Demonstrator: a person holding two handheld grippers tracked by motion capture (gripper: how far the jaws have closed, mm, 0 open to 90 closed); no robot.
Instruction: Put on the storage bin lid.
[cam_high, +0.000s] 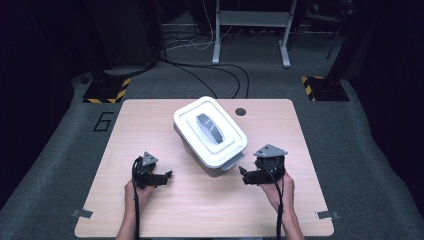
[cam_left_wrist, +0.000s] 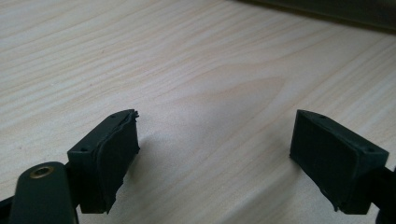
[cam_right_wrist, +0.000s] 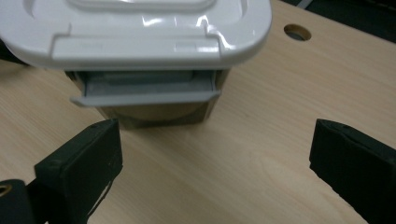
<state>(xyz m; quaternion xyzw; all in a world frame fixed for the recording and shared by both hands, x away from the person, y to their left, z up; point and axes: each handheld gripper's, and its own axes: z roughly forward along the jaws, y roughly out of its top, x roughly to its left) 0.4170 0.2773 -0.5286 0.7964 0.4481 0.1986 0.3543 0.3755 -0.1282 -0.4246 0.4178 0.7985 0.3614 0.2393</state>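
A storage box with a white lid and a dark grey handle sits at the middle of the wooden table, turned at an angle. Its grey latch hangs out from under the lid rim, close ahead in the right gripper view. My right gripper rests by the box's near right corner, open, its jaws wide apart and bare. My left gripper lies left of the box, open over bare wood, with nothing between its jaws.
A round cable hole is in the table behind the box. Tape tabs mark the near corners. Beyond the table, cables run over grey carpet, with a white desk frame and hazard-striped bases at the back.
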